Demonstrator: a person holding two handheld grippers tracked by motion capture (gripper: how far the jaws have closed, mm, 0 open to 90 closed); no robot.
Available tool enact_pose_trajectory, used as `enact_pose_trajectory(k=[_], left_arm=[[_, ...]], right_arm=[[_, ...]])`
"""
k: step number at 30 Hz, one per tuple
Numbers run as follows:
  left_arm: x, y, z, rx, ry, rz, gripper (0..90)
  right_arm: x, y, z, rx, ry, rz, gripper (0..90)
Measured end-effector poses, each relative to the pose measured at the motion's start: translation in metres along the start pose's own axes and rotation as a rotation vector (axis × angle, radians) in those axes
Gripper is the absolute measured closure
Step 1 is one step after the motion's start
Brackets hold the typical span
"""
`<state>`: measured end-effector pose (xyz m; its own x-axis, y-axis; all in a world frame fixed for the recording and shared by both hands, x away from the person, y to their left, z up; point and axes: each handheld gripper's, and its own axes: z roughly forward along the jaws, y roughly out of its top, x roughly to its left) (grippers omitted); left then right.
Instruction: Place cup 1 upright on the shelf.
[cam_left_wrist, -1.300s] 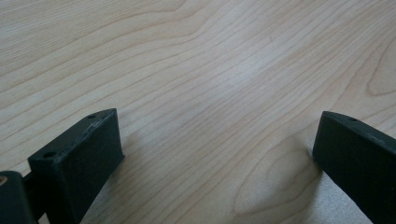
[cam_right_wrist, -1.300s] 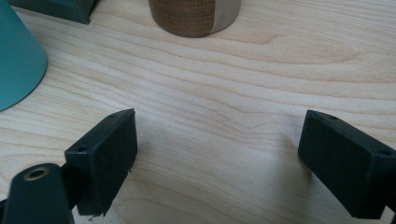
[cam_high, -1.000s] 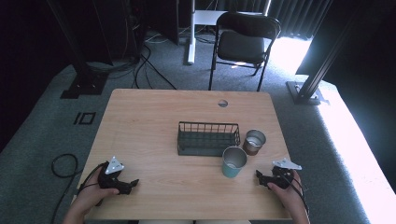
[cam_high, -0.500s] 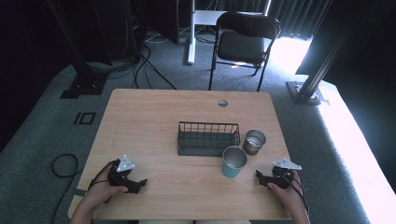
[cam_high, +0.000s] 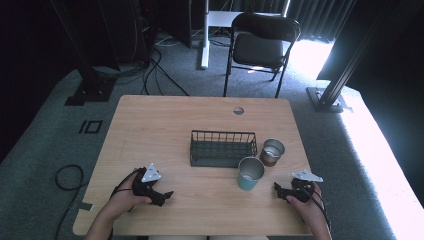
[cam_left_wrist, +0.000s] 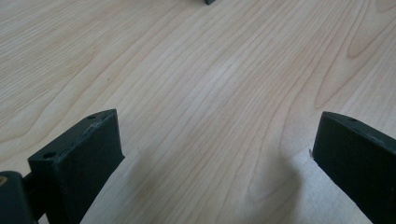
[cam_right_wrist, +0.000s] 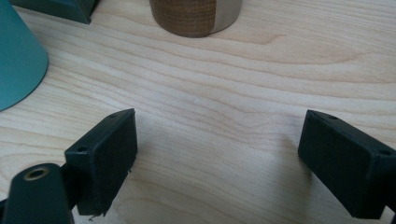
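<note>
1. Left gripper (cam_high: 161, 194) sits low over the table (cam_high: 165, 125) at its near left, jaws spread wide and holding nothing; in the left gripper view bare wood lies between them.
2. Right gripper (cam_high: 280, 190) rests at the near right edge, jaws also wide apart and empty. It points toward the cups.
3. Teal cup (cam_high: 250, 173) stands upright just ahead and to the left of the right gripper, near but apart from it; in the right gripper view its flank (cam_right_wrist: 18, 56) shows at the upper left.
4. Brown cup (cam_high: 272, 151) stands upright just behind the teal cup, beside the right end of the basket (cam_high: 223, 148); whether they touch I cannot tell.
5. The wire basket lies mid-table and looks empty.
6. Chair (cam_high: 264, 42) stands on the floor beyond the far edge.
7. Judged step: the approach, nothing grasped yet. The likely next move is for the right gripper to advance to the teal cup, jaws kept wide enough to straddle its wall, then close gently so it does not tip.
</note>
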<state>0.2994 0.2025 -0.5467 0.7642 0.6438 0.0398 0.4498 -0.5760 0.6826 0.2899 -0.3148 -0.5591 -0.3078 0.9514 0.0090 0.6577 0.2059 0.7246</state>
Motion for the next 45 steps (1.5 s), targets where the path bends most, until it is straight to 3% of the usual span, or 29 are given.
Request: enact_pose_trajectory(k=[5, 12, 29, 33, 45], left_arm=[[-0.006, 0.009, 0.008, -0.015, -0.019, 0.013, 2.0], [-0.012, 0.021, 0.013, -0.073, -0.053, 0.023, 2.0], [-0.031, 0.049, 0.022, -0.104, -0.117, 0.098, 2.0], [-0.034, 0.055, 0.026, -0.093, -0.123, 0.120, 2.0], [-0.049, 0.073, 0.040, -0.121, -0.168, 0.159, 2.0]], right_arm=[[0.000, 0.000, 0.000, 0.000, 0.000, 0.000, 11.3], [0.000, 0.000, 0.000, 0.000, 0.000, 0.000, 11.3], [0.000, 0.000, 0.000, 0.000, 0.000, 0.000, 11.3], [0.000, 0.000, 0.000, 0.000, 0.000, 0.001, 11.3], [0.000, 0.000, 0.000, 0.000, 0.000, 0.001, 11.3]])
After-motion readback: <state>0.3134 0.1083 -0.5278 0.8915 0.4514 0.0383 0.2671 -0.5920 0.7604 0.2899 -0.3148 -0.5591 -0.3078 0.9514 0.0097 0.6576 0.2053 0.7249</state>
